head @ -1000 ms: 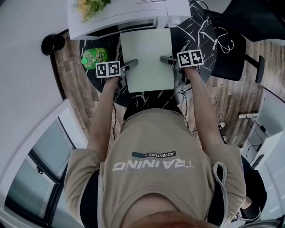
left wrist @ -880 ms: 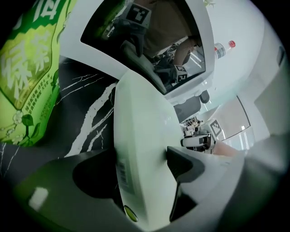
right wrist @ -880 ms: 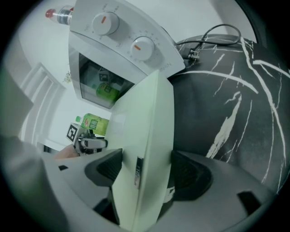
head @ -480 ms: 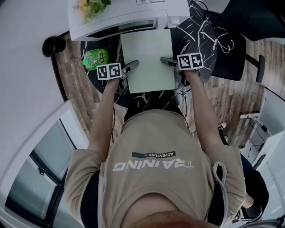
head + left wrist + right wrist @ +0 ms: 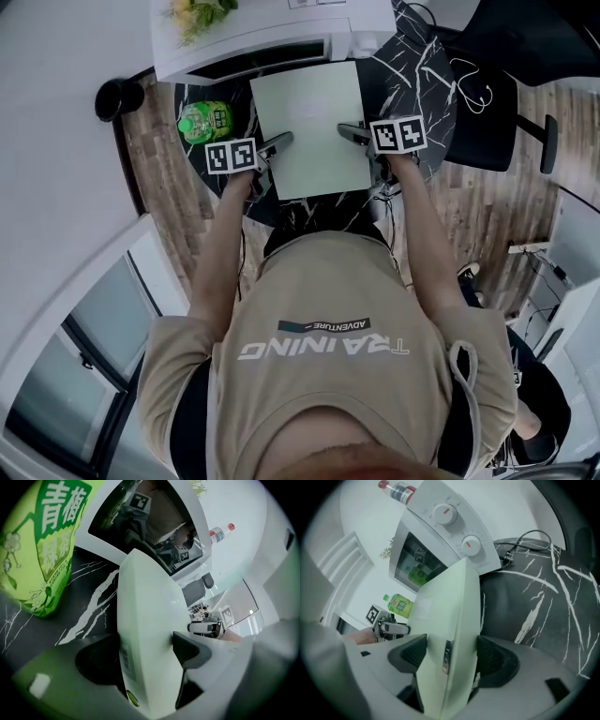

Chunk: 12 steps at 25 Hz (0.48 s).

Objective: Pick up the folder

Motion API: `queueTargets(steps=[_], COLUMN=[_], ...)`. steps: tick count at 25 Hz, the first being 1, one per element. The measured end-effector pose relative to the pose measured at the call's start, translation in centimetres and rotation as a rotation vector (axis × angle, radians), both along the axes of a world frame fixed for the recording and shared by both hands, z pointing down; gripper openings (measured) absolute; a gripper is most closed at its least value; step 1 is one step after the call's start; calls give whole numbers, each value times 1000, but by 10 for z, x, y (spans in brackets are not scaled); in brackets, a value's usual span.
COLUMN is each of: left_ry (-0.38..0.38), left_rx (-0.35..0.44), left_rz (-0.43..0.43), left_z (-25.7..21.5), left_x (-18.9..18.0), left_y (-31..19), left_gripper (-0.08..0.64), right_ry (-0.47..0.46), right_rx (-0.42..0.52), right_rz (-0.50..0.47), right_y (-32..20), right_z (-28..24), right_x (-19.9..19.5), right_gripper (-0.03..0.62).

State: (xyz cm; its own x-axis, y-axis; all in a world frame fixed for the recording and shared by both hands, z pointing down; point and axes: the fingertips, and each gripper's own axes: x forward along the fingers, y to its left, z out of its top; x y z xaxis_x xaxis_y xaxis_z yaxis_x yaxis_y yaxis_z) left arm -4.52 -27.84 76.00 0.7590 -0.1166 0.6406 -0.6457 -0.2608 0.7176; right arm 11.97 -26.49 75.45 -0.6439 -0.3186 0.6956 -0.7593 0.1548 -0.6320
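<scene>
Nearest, my left gripper (image 5: 279,142) and right gripper (image 5: 349,129) each clamp an opposite long edge of the folder (image 5: 309,98), toward its near end. It lies between them over the marbled table (image 5: 427,84), its long axis running away toward the microwave (image 5: 272,28). Neither hand is nearer, so the lift probably needs a matched rise.

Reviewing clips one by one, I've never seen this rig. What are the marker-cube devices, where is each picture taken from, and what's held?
There is no robot here: a person holds a hand-held gripper in each hand. The head view looks down from a camera on the person's head, and the other two views each ride on one gripper. On the black marbled table stand a green bottle and a white microwave. The left gripper and right gripper are each shut on a side edge of the pale folder.
</scene>
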Motion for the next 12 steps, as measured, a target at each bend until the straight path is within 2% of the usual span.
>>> queueTargets(steps=[7, 12], left_ry=[-27, -39], left_rx=[105, 182], left_rz=[22, 48], left_z=[-27, -49], left_x=[-5, -3], left_y=[12, 14], left_gripper=[344, 344], right_ry=[7, 56], right_rx=[109, 189], right_rz=[-26, -17], right_y=[10, 15], right_z=[-35, -55], right_x=[-12, -5], right_gripper=[296, 296])
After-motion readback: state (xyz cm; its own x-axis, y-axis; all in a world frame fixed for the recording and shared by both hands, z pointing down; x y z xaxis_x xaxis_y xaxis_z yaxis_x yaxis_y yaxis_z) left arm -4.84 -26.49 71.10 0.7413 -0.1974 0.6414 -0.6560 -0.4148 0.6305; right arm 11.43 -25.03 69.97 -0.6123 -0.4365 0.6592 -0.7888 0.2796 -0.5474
